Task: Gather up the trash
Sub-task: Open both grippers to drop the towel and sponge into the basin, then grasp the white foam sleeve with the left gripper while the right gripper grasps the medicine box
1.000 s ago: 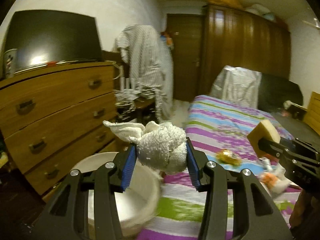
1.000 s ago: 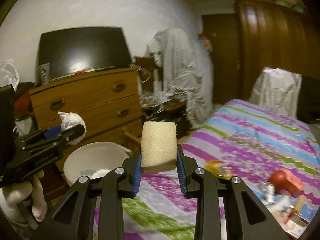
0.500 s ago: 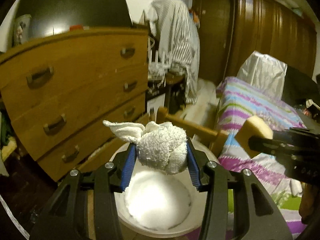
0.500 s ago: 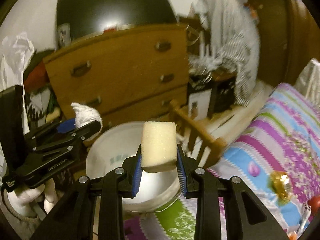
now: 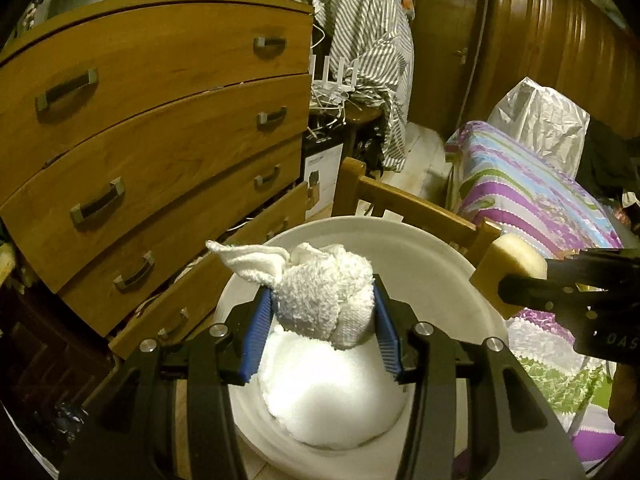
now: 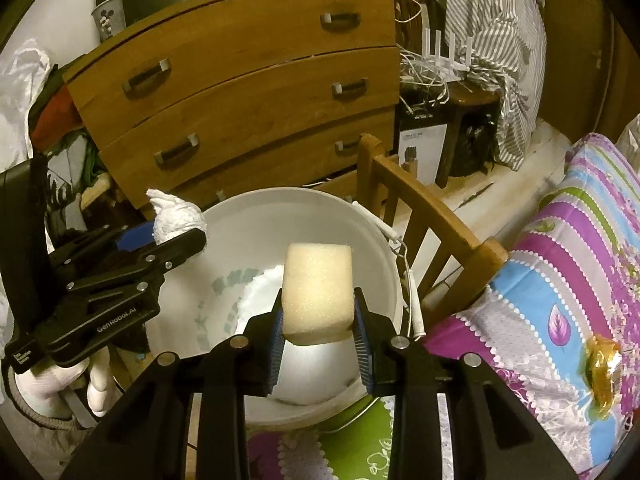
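My left gripper (image 5: 320, 316) is shut on a crumpled white cloth wad (image 5: 324, 292), held over the white bucket (image 5: 440, 276). White material (image 5: 332, 400) lies in the bucket's bottom. In the right wrist view my right gripper (image 6: 318, 332) is shut on a pale yellow sponge block (image 6: 318, 288), also above the white bucket (image 6: 248, 220). The left gripper (image 6: 160, 244) with its cloth wad (image 6: 176, 216) shows at the bucket's left rim. In the left wrist view the sponge (image 5: 516, 260) and right gripper (image 5: 560, 292) hang over the bucket's right rim.
A wooden chest of drawers (image 5: 160, 128) stands just behind the bucket. A wooden chair back (image 6: 424, 216) rises to the right of it, then the bed with a striped coloured cover (image 6: 572, 260) and a golden wrapper (image 6: 600, 364) on it. A gloved hand (image 6: 52, 384) holds the left gripper.
Both grippers have swung left and down from over the bed to above the white bucket, each still gripping its item. The bucket now fills the lower middle of both views.
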`<act>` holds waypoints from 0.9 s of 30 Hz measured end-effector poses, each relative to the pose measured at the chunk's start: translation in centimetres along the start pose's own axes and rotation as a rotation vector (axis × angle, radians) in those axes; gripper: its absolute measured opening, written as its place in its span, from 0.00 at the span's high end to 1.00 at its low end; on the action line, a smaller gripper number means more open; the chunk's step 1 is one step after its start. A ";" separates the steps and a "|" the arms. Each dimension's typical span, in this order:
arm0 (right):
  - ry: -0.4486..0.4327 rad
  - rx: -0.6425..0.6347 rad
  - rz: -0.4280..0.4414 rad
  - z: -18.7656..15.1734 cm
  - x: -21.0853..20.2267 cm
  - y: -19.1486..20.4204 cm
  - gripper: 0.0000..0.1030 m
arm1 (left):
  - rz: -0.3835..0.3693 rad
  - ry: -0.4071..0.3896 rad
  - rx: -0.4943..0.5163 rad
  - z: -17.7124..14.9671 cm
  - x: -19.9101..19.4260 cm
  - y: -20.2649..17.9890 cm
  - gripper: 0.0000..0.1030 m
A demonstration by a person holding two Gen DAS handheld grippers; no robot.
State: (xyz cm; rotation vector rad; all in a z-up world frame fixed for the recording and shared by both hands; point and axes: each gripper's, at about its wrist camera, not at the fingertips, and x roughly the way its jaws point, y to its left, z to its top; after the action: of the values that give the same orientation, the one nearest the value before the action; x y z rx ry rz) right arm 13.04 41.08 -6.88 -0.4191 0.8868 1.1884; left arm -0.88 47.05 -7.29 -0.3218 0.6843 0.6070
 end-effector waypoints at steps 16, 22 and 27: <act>-0.066 0.033 0.026 -0.9 -2.6 -1.2 0.48 | 0.030 -0.007 -0.028 0.2 -0.2 1.1 0.43; -0.186 0.039 0.005 -4.4 -8.3 -1.6 0.48 | -0.022 -0.017 -0.005 -0.6 -1.9 -1.5 0.43; -0.279 0.075 -0.062 -10.6 -14.2 -3.6 0.48 | -0.120 -0.007 0.066 -2.2 -2.9 -6.6 0.43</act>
State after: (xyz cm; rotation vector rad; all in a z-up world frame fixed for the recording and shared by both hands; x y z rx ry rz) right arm 11.00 23.55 -2.87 -0.2119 0.6695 1.1214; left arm 0.35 39.68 -6.41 -0.2970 0.6722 0.4700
